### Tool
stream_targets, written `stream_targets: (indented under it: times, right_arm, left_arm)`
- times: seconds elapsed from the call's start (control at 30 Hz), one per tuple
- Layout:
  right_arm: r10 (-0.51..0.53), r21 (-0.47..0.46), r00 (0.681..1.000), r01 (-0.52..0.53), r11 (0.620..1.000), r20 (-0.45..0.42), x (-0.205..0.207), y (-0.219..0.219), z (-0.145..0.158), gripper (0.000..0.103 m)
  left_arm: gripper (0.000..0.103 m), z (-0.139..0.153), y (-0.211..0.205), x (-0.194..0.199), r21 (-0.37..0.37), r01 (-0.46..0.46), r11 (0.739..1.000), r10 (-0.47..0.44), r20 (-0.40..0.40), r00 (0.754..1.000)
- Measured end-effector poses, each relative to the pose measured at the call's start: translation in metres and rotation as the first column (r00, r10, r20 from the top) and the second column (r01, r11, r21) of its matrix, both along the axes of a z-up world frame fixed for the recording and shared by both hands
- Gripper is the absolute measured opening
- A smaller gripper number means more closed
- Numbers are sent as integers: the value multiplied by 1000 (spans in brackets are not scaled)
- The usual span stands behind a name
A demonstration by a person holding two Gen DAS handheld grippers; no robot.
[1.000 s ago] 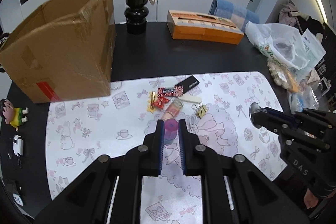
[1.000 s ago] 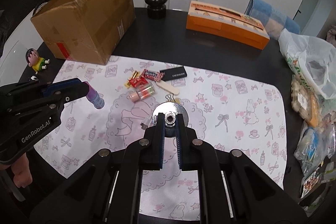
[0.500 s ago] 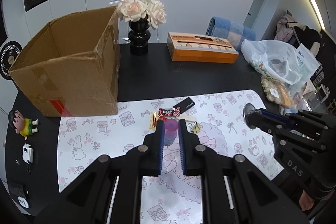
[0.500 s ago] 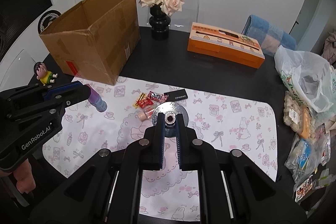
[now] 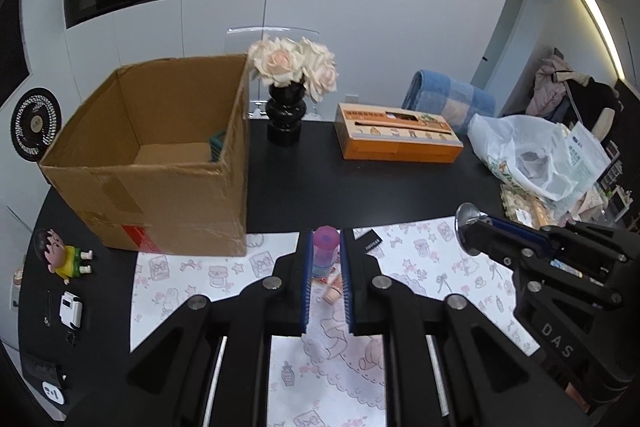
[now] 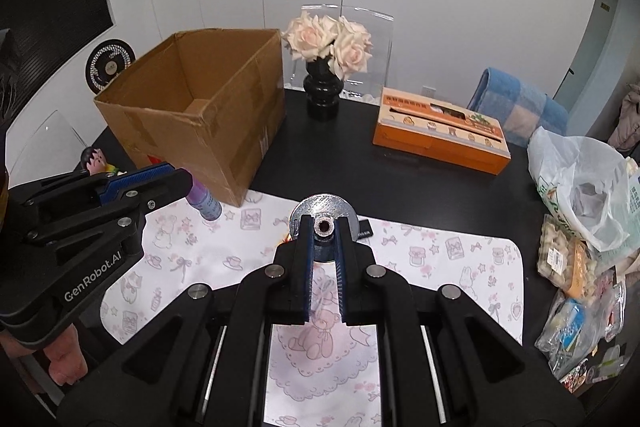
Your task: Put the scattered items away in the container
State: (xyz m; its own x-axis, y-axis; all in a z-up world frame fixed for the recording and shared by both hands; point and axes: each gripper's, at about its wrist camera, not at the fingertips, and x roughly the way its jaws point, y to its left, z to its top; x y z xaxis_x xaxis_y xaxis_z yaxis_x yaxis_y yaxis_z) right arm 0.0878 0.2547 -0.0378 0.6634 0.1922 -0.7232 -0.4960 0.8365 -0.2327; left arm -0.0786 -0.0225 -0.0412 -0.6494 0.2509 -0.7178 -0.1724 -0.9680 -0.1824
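The left gripper [image 5: 325, 259] clamped the purple bottle [image 5: 325, 247], long axis tilted, cap toward 12 o'clock; the right gripper [image 6: 323, 239] pinched a metal disc [image 6: 323, 213] on edge. Both had risen since earlier — the cardboard box [image 5: 160, 163] at 10 o'clock showed its inside.

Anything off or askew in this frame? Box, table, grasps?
Nothing spilled or damaged. The cardboard box sits upright and open, with worn tape patches on its sides. The left gripper holds the purple bottle tilted rather than upright; the right gripper holds the metal disc on edge. Neither grasp looks alarming.
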Motion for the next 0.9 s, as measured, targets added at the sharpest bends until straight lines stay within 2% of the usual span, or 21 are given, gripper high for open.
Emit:
stream_targets:
  times: [0.23,0.5,0.9]
  right_arm:
    - [29,27,1000,-29,999,4,7,38,10,10]
    - [82,43,997,-83,996,9,15,96,22,10]
    - [145,69,989,-144,987,-7,35,170,26,10]
  left_arm:
    - [13,15,-30,-12,-18,-75,997,74,-26,997]
    - [13,34,-80,-28,8,-174,985,174,-45,984]
    - [13,55,-138,-56,10,-248,969,248,-55,967]
